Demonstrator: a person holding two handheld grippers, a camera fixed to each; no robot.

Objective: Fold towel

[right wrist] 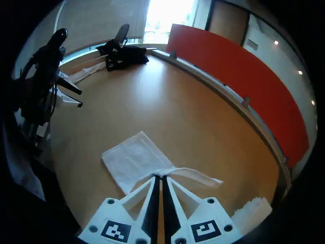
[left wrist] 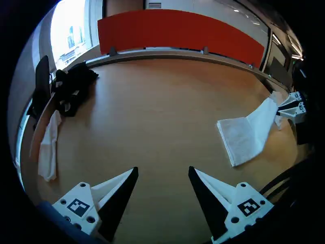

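Fingers of the right hand-held gripper (right wrist: 161, 181) are clamping together on the near edge of the white towel (right wrist: 130, 160), whose rest is lying flat on the table (right wrist: 170, 110) just beyond. Well to its left, the left hand-held gripper (left wrist: 163, 175) is hovering, fingers apart.

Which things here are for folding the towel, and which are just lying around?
For the job:
- towel
- right gripper, pinching the towel's edge
- left gripper, open, holding nothing

Just lying about:
- second white cloth at the table's edge
- black bundle
- red screen
- chair
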